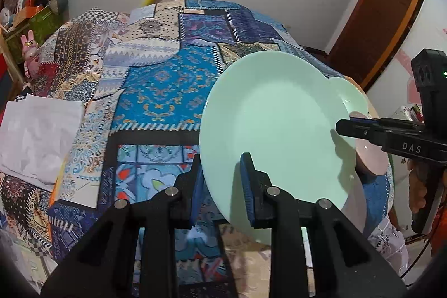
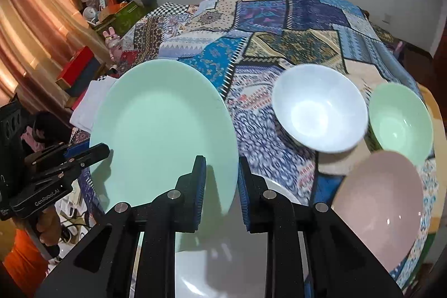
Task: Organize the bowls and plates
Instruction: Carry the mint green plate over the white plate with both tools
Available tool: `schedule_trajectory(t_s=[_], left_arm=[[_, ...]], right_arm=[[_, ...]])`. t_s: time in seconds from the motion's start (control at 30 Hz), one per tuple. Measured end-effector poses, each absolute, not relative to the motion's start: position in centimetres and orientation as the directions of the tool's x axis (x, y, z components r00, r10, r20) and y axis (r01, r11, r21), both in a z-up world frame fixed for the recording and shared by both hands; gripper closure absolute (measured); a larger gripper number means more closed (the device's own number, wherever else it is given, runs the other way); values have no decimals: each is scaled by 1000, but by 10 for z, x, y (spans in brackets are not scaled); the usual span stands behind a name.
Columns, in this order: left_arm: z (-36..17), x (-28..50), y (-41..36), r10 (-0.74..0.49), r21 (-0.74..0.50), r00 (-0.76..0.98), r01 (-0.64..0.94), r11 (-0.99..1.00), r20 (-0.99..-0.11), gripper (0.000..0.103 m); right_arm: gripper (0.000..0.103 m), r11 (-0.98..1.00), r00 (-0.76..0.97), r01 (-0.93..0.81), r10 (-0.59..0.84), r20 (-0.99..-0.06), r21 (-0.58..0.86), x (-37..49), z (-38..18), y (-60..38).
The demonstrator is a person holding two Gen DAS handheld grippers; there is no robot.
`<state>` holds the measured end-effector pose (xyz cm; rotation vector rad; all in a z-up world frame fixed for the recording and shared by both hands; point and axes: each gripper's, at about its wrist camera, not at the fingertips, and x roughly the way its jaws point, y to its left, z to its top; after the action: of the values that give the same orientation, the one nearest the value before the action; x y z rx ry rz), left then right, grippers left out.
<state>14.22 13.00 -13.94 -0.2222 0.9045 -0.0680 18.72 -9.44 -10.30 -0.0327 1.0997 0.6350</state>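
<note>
A mint-green plate hangs tilted above the patchwork-covered table, held at two opposite edges. My left gripper is shut on its near-left rim. My right gripper is shut on the right rim of the same green plate. Each gripper shows in the other's view: the right gripper at the plate's right, the left gripper at its left. Under my right gripper lies a white plate. A white bowl, a green bowl and a pink bowl stand on the table's right side.
White folded paper lies on the table's left part. A cluttered shelf with boxes and toys stands past the left edge. A wooden door is at the far right. A person's hand grips the right tool.
</note>
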Motion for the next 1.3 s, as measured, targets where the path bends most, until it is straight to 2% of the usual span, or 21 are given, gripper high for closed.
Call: schedule_trajectory(t_s=[0.6,0.87,1.1,1.3], left_arm=[[-159,135,83,-191,-225,557,7,974,-808,78],[-173,135,66,-209,-223,517,36,974,-830,78],[-186,135,52,-221,-218,485,64,974,-846,78],[-192,134,43,-201,-187,486,78,979,-850,78]], right_arm=[[82,841,278,-421,476,-834,340,156,-122,-145],[82,862,313,-405,443,-840,304,144,-129,-158],[82,871,321,-367,449,-834,327,138,-138,-172],[82,871,332,-343,462,-822,352,132,-145,-181]])
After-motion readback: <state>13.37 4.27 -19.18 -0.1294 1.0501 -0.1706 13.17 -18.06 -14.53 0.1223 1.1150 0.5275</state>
